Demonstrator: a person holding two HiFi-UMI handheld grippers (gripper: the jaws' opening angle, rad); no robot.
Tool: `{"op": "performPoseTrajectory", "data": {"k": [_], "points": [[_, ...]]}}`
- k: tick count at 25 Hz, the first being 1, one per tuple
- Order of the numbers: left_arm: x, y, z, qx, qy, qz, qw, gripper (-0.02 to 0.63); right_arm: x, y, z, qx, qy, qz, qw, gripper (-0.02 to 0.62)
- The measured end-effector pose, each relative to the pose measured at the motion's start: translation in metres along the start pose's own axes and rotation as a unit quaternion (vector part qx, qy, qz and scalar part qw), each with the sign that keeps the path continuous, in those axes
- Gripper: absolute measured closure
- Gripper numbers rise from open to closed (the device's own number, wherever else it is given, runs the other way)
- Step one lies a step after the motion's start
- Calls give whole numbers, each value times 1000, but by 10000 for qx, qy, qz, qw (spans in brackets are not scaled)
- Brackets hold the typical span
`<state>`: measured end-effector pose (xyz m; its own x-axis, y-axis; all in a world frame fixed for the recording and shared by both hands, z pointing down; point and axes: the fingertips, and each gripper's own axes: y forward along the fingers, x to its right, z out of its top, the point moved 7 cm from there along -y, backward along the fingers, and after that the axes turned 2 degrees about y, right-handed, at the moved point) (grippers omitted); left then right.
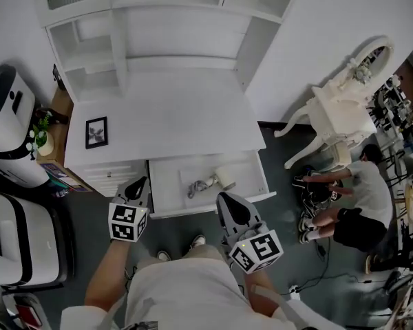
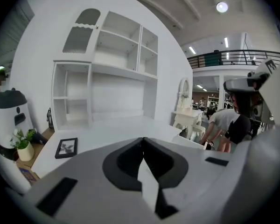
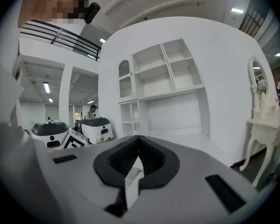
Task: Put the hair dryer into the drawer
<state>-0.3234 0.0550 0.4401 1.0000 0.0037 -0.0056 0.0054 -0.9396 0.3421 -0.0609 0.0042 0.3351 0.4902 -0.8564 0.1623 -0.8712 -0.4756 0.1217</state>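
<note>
- Closest beneath the head camera, the person's left forearm [image 1: 104,280] and right forearm [image 1: 261,301] reach forward on either side of the torso. Each carries a tool with its marker cube facing up.
- From the same view, the left tool [image 1: 139,184] points at the front edge of the worktop [image 1: 172,115], just left of the open drawer [image 1: 182,210]. The right tool [image 1: 224,198] shows with its tip over the drawer's front rim.
- Inside the drawer, the hair dryer [image 1: 205,183] lies on the drawer floor, apart from both tools. A picture frame [image 1: 96,132] lies flat near the worktop's left end.
- Left gripper view: the left tool is clenched, its jaws meeting at the tips with nothing between them. It looks roughly level across the worktop toward the white shelving unit [image 2: 107,69]. The picture frame sits at lower left, and a bending person [image 2: 224,125] is at the right.
- Right gripper view: the right tool is also clenched and empty, its jaws pressed together. It aims nearly level at the shelving unit, with a white dressing table [image 3: 270,120] at the right edge.
</note>
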Motion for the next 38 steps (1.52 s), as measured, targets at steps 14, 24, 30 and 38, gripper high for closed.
{"op": "performPoseTrajectory", "data": {"k": [14,24,30,38], "points": [[-9,-13,84,939,169,652,9933,589,79,0,69,653,-182,-297,9973,586],[-16,-55,135,1726,258,1304,9760,590,106,18,93,767,-225,-169,9967,586],[-26,-80,141,1898,183,1673,9673,589,111,24,97,899,-214,-222,9955,586],[-27,-104,145,1975,225,1971,9600,589,114,18,92,964,8,-330,9948,586]]}}
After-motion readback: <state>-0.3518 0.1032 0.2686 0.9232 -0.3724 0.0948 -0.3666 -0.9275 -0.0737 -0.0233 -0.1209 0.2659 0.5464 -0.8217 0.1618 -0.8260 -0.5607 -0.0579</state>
